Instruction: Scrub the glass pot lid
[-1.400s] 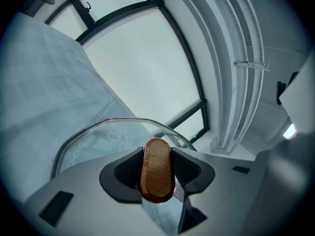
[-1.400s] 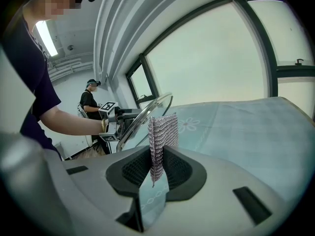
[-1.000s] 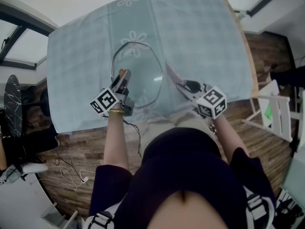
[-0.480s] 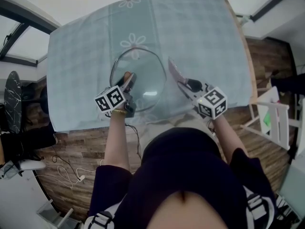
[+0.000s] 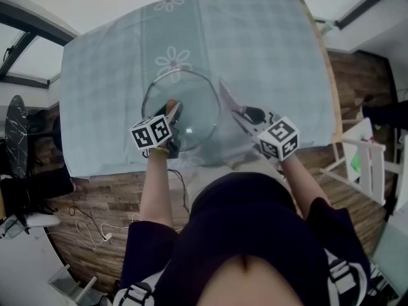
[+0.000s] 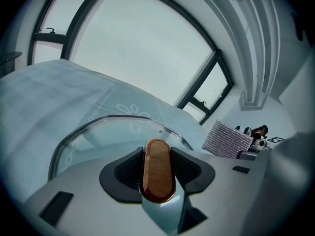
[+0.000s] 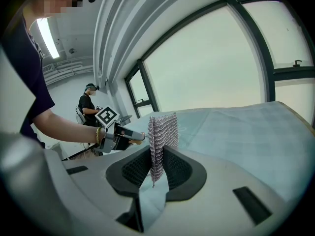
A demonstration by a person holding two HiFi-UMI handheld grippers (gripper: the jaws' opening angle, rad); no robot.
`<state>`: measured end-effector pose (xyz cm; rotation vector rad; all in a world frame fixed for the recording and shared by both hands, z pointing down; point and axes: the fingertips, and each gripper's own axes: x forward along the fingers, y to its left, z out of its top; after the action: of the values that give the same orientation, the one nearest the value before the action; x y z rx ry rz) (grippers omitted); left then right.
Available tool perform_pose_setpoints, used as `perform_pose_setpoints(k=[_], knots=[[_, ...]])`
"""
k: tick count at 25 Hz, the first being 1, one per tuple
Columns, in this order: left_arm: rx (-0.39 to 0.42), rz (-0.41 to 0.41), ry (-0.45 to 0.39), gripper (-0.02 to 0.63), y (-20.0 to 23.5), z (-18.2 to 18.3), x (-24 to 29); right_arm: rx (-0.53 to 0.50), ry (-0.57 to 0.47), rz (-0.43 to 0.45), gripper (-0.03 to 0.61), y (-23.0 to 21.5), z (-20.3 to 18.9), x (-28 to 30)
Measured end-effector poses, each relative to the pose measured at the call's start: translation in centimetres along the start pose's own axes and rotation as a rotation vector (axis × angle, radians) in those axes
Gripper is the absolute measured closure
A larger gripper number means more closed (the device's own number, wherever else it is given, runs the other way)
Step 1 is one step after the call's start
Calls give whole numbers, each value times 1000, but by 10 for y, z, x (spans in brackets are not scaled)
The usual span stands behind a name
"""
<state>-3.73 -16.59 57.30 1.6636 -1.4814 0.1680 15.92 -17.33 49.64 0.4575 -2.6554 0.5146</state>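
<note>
The glass pot lid with a metal rim is held over the near part of the table. Its oval wooden knob sits upright between the pads of my left gripper, which is shut on it. The lid's rim curves ahead of the jaws in the left gripper view. My right gripper is shut on a silvery mesh scrubbing cloth, which stands up from the jaws. That cloth is just right of the lid's edge. The left gripper shows beyond the cloth in the right gripper view.
A pale checked tablecloth with flower prints covers the table. A white chair stands on the wooden floor at the right. Cables lie on the floor at the left. Another person stands far back in the room.
The lid has shifted a little left and nearer with my left gripper on its knob. My right gripper with the cloth has edged left, closer to the lid's rim.
</note>
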Motion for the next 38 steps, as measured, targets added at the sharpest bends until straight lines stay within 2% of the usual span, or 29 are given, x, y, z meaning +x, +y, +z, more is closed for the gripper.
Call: perform_pose_setpoints(k=[13, 23, 28, 32, 35, 38], knots=[[51, 81, 58, 445, 3, -15, 15, 14, -7, 32, 501, -7, 2, 1], [91, 93, 59, 445, 1, -16, 19, 36, -13, 49, 500, -10, 2, 7], [83, 113, 35, 444, 3, -14, 18, -8, -22, 74, 500, 0, 10, 11], [23, 111, -26, 375, 5, -11, 12, -23, -40, 66, 500, 5, 17, 10], [40, 131, -35, 342, 8, -15, 4, -20, -52, 61, 500, 8, 22, 13], [56, 103, -42, 324, 0, -14, -6, -30, -58, 59, 501, 15, 26, 17]])
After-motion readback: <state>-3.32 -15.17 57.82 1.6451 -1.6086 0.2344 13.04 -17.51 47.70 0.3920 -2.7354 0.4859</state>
